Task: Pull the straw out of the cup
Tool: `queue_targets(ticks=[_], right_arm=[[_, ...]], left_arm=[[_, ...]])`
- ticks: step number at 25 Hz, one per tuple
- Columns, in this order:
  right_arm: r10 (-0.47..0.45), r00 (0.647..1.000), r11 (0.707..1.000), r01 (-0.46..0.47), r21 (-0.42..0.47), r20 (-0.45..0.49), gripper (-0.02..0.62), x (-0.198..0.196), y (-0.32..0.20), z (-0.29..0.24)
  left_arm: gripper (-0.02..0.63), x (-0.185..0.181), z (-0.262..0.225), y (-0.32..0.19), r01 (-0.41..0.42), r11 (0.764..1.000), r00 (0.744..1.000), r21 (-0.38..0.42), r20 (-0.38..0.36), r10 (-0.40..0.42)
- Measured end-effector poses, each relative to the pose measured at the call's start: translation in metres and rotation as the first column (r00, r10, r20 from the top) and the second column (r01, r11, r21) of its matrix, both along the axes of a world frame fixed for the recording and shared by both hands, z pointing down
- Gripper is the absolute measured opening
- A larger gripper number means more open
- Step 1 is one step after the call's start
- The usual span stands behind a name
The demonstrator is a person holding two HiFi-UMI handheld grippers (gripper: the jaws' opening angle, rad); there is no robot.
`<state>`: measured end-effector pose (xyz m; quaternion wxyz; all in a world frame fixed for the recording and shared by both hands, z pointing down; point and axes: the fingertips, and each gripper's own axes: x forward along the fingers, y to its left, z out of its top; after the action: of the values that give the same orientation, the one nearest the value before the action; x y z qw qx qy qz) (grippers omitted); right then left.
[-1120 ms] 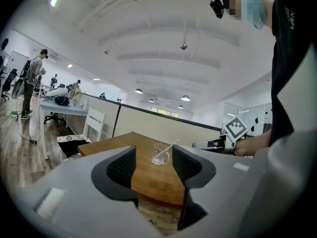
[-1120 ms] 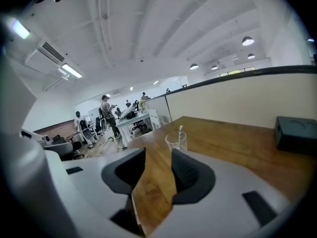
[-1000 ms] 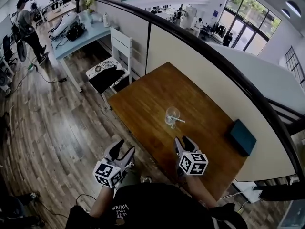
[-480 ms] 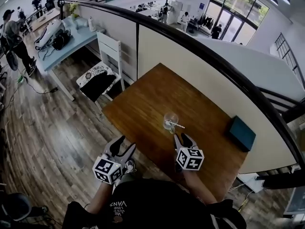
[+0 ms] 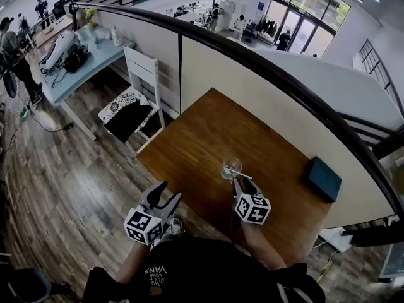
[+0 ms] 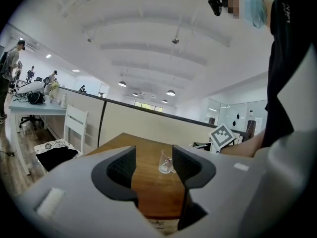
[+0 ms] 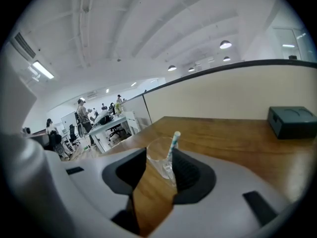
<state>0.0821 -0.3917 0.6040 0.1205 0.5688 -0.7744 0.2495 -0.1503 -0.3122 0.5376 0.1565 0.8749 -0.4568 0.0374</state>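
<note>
Progress: straw not pulled yet. Left gripper [image 5: 165, 194] hangs off the near edge of the surface [image 5: 208, 128], above the floor, jaws wide and empty, aimed at the cup [image 5: 231, 167] from well back. Right gripper [image 5: 242, 185] sits over the near edge, jaws wide, nothing pressed between them; the cup stands just ahead of their tips. Cup is clear glass, upright, about midway along the near edge. Straw [image 7: 173, 143], pale and striped, sits in the cup, leaning on the rim, top end poking out. Dark box [image 5: 324, 179] lies by the far right corner, well apart. Judgement: approach stage only. Left to do: close on the straw, perhaps steady the cup, draw the straw clear
</note>
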Motion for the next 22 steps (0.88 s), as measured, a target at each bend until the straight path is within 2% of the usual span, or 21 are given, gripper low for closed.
queue_targets(ticks=[3,7,14,22], right_arm=[[0.056,0.997,0.998,-0.055,-0.007,0.06,0.158,0.002,-0.01,0.002],[0.111,0.99,0.994,-0.111,-0.009,0.087,0.156,0.003,-0.021,0.006],[0.135,0.977,0.99,-0.14,0.02,0.162,0.157,-0.001,-0.036,0.001],[0.191,0.963,0.981,-0.192,-0.014,0.189,0.156,0.006,-0.045,0.011]], left_arm=[[0.215,-0.007,-0.001,-0.007,-0.002,1.0,1.0,-0.003,-0.002,0.002],[0.215,-0.017,0.0,-0.015,-0.008,1.0,1.0,-0.009,0.004,0.008],[0.215,-0.026,0.004,-0.026,-0.034,0.999,0.999,-0.013,0.016,0.034],[0.215,-0.031,0.011,-0.035,-0.035,0.999,0.999,-0.028,0.023,0.035]])
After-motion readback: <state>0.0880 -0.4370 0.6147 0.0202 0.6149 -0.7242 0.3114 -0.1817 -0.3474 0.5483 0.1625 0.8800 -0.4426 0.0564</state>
